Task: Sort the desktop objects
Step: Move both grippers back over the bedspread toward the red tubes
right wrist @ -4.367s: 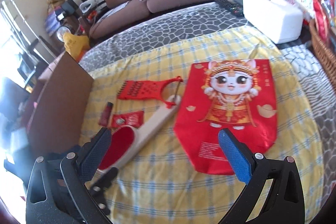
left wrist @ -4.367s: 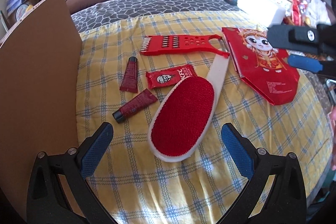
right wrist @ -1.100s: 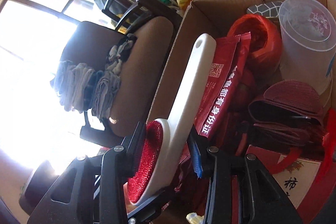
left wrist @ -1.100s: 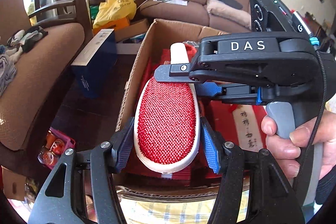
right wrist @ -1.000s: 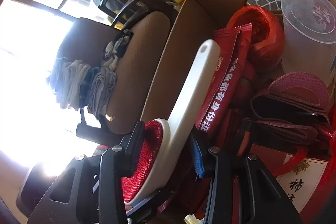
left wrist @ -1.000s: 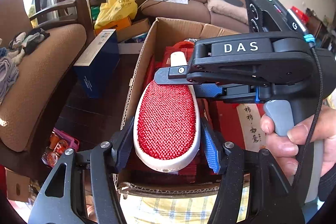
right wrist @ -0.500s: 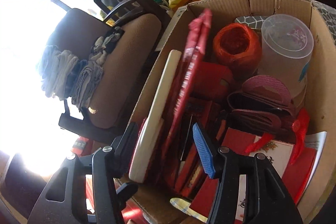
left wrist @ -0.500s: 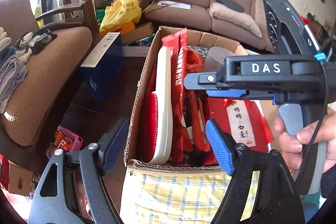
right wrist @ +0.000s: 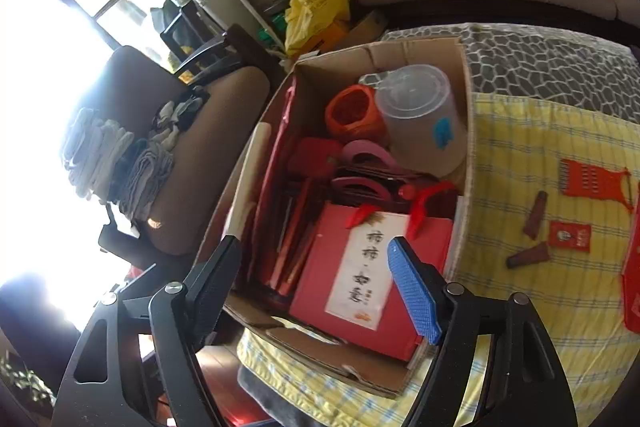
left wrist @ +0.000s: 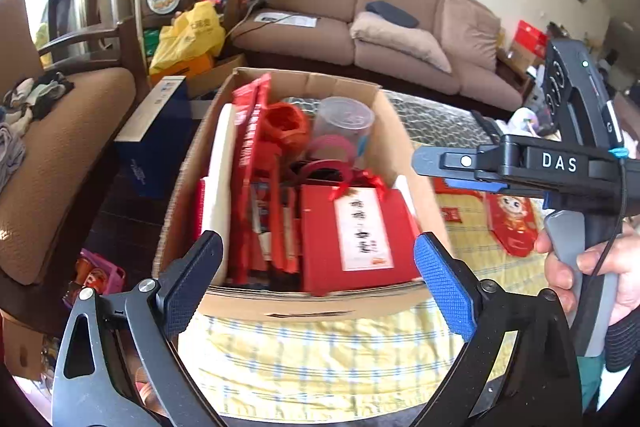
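The cardboard box (left wrist: pixel 280 307) is packed almost full: the white brush (left wrist: pixel 218 179) stands on edge against its left wall, red packets (left wrist: pixel 250 163) beside it. On the yellow cloth (right wrist: pixel 520 155) the space between the scattered things is open.

— Anything legible from where you stand?
— "DAS" in white letters on my right gripper (left wrist: pixel 460 183). The white label (left wrist: pixel 360 229) on the red box carries Chinese characters, too blurred to read.
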